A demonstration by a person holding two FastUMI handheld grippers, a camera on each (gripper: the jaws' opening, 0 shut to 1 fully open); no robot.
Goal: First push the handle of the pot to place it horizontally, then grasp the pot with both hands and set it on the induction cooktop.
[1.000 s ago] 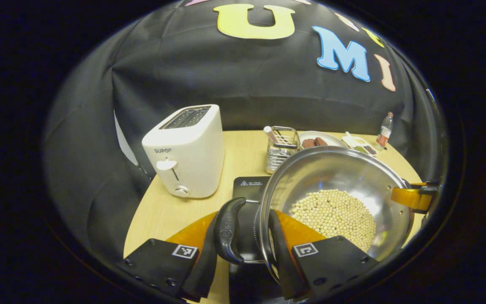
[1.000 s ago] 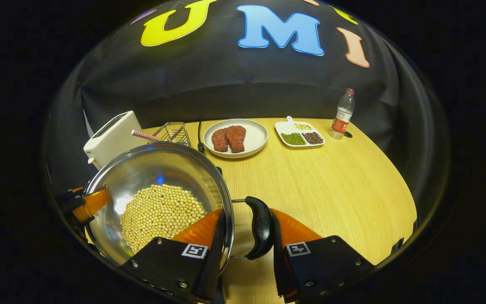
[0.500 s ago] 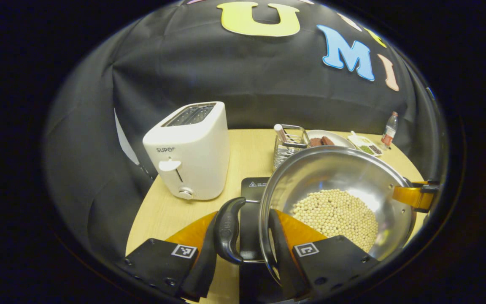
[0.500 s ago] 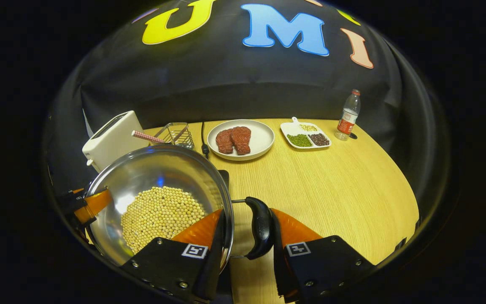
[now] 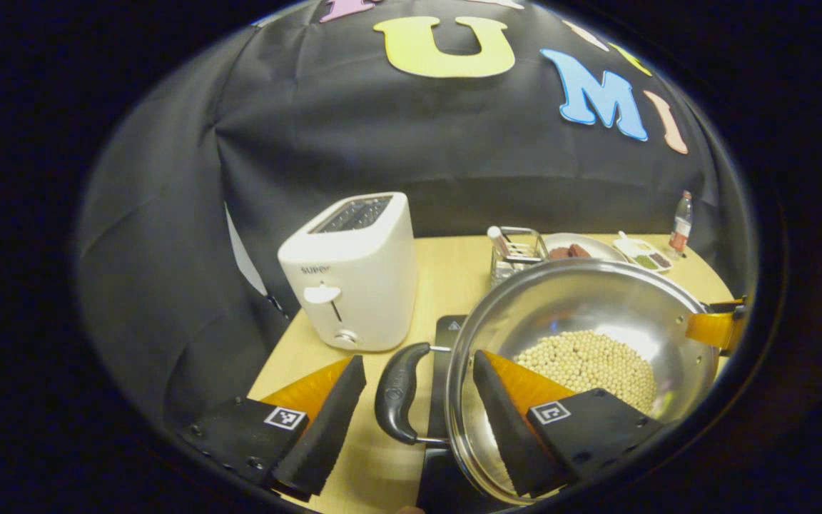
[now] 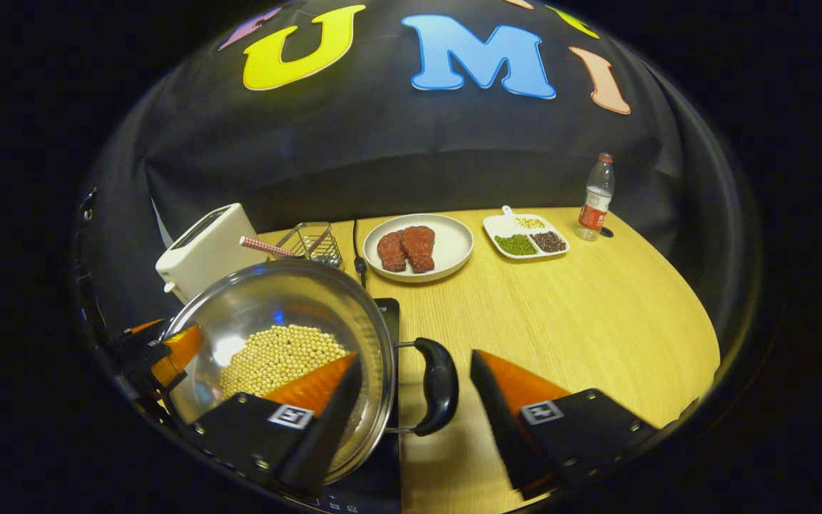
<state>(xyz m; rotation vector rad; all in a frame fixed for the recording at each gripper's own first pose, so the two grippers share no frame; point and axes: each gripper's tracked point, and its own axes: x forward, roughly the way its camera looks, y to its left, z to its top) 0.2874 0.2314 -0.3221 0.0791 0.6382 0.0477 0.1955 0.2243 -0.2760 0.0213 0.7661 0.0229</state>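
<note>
A steel pot with soybeans in it sits on the black induction cooktop. In the left gripper view, my left gripper is open, its fingers either side of the pot's black side handle without touching it. One finger reaches over the rim into the pot. In the right gripper view, my right gripper is open around the other black handle, with clear gaps on both sides. The pot and cooktop lie to its left, with the left gripper beyond the pot.
A white toaster stands left of the cooktop, a wire rack behind the pot. On the wooden table lie a plate with meat, a divided dish of beans, a bottle and a black cable.
Both grippers have opened and let go of the pot's handles. They have drawn back a little, and the pot now sits lower on the cooktop.
</note>
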